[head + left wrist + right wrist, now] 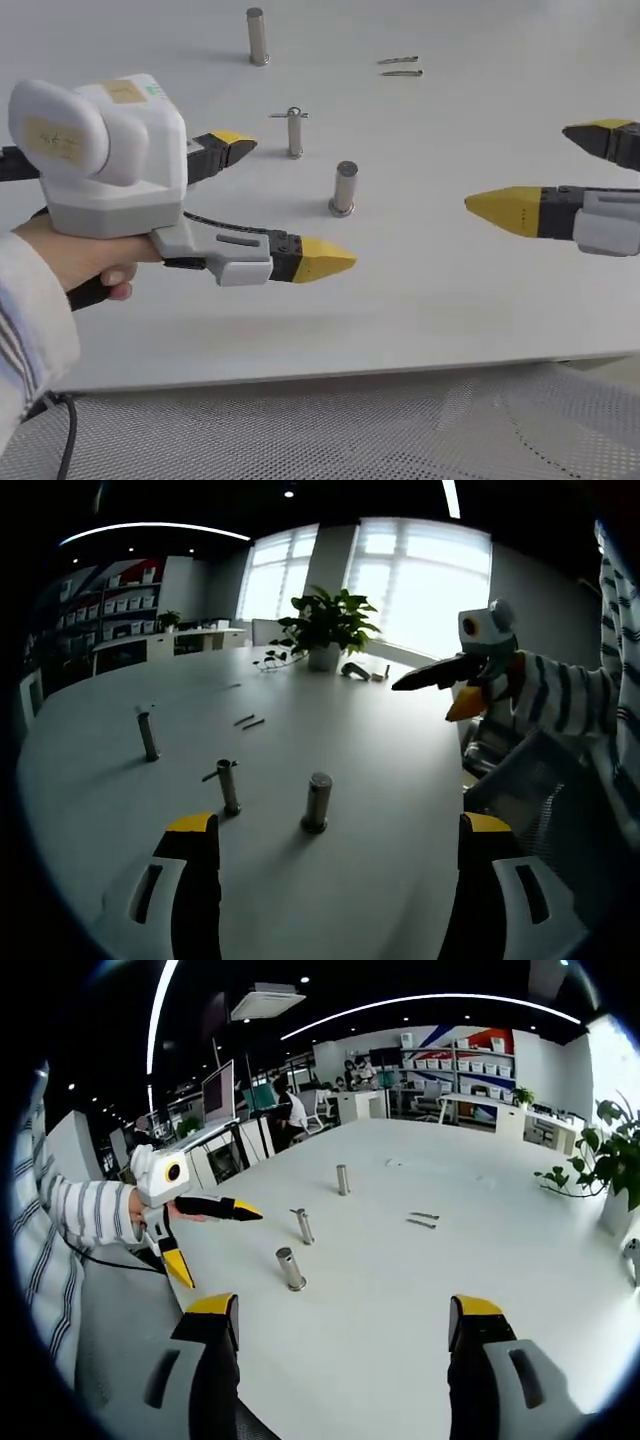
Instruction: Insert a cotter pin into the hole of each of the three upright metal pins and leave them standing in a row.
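Observation:
Three upright metal pins stand in a diagonal row on the white table: the far pin point(257, 36), the middle pin point(294, 132) with a cotter pin through its top, and the near pin point(344, 188). Two loose cotter pins point(400, 66) lie beyond them. My left gripper point(285, 203) is open and empty, just left of the near pin. My right gripper point(535, 170) is open and empty, to the right of that pin. The left gripper view shows the far pin point(148, 735), middle pin point(229, 786) and near pin point(317, 802). The right gripper view has the same row point(303, 1226).
The table's front edge point(330, 375) runs below the grippers, with a mesh chair point(400, 430) beneath it. A potted plant point(325, 630) and a small dark object point(362, 670) sit at the table's far end. A striped sleeve point(25, 310) is at the left.

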Demonstrator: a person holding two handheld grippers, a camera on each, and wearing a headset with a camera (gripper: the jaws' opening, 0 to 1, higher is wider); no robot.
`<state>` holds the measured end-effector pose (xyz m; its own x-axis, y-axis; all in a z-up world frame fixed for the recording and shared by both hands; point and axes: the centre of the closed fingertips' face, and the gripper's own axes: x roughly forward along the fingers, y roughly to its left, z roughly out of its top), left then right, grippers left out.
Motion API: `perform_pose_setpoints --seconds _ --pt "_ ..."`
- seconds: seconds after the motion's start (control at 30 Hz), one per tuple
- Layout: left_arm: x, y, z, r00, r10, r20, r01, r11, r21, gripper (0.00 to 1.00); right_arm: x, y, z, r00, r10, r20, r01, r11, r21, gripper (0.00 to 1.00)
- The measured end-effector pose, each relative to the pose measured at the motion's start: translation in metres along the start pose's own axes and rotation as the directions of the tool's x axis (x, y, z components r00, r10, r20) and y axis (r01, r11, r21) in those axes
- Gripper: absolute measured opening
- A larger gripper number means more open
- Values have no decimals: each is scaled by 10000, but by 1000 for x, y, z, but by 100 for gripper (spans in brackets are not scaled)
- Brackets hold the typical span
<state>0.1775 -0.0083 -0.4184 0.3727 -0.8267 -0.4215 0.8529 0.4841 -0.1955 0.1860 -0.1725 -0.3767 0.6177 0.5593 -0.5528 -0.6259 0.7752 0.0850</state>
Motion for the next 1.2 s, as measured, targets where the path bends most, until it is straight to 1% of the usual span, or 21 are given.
perform_pose_setpoints --seconds 0.1,0.23,0.37,0.43,0.47,0.53,0.6,0.63,0.67,0.7,0.73,0.77,0.8,0.87,0.93,0.97,1.0,1.03,1.1,1.17,1.2 --pt "-3 0 -4 9999 62 -114 -62 10000 -3 99 2 -7 4 9999 88 -146 -92 9995 -297 79" --pt "-7 1 -6 9999 171 9 -171 9994 -312 99 10 -21 5 9971 337 -686 -375 9978 -548 74" --pt "-11 4 -10 9995 326 59 -323 9983 -492 99 21 -40 14 9930 631 -996 -734 9919 -1036 69" --pt "-13 5 -9 9991 393 153 -383 9976 -584 99 27 -48 19 9908 619 -1204 -793 9862 -1451 66" --pt "-14 6 -10 9990 405 169 -394 9974 -601 99 30 -52 21 9871 654 -1462 -915 9795 -1796 65" --pt "-16 6 -10 9988 447 187 -434 9971 -619 99 34 -56 25 9837 672 -1670 -1033 9704 -2182 65" --pt "-18 7 -10 9987 467 206 -453 9970 -634 99 42 -59 32 9792 863 -1835 -1306 9607 -2448 64" --pt "-19 7 -11 9986 486 227 -471 9968 -650 99 45 -59 35 9777 1021 -1838 -1488 9535 -2619 61" --pt "-19 7 -11 9985 493 239 -476 9967 -650 99 49 -59 38 9741 1216 -1906 -1721 9454 -2766 56" --pt "-19 7 -11 9985 490 239 -473 9967 -654 99 54 -62 40 9686 1273 -2135 -1869 9393 -2877 51" --pt "-20 7 -13 9986 491 212 -475 9965 -683 99 57 -65 42 9649 1286 -2290 -1966 9318 -3052 45" --pt "-20 7 -14 9986 500 196 -485 9964 -697 99 63 -70 45 9602 1229 -2507 -2049 9202 -3336 42" --pt "-20 7 -15 9986 506 180 -493 9963 -701 99 67 -72 47 9563 1191 -2668 -2118 9117 -3521 41" --pt "-20 7 -16 9985 525 166 -511 9961 -722 99 77 -76 53 9506 1161 -2880 -2231 9004 -3735 42" --pt "-20 7 -17 9983 552 188 -536 9955 -780 99 89 -79 58 9462 1284 -2969 -2400 8940 -3783 41" --pt "-20 8 -18 9981 578 223 -556 9945 -888 99 96 -82 58 9406 1259 -3153 -2473 8903 -3825 41" --pt "-20 8 -18 9981 576 238 -552 9941 -930 99 99 -85 57 9337 1222 -3366 -2575 8824 -3939 40" --pt "-19 8 -19 9981 572 212 -550 9939 -960 99 104 -88 57 9291 1158 -3513 -2613 8777 -4017 39" --pt "-19 9 -20 9979 616 201 -594 9937 -953 99 114 -91 57 9232 1138 -3671 -2715 8691 -4134 37" --pt "-19 9 -19 9978 609 245 -582 9935 -982 99 122 -94 56 9127 1144 -3922 -2881 8609 -4193 36" --pt "-19 9 -18 9978 604 262 -575 9933 -1001 99 127 -97 56 9079 1026 -4063 -2904 8530 -4336 35"
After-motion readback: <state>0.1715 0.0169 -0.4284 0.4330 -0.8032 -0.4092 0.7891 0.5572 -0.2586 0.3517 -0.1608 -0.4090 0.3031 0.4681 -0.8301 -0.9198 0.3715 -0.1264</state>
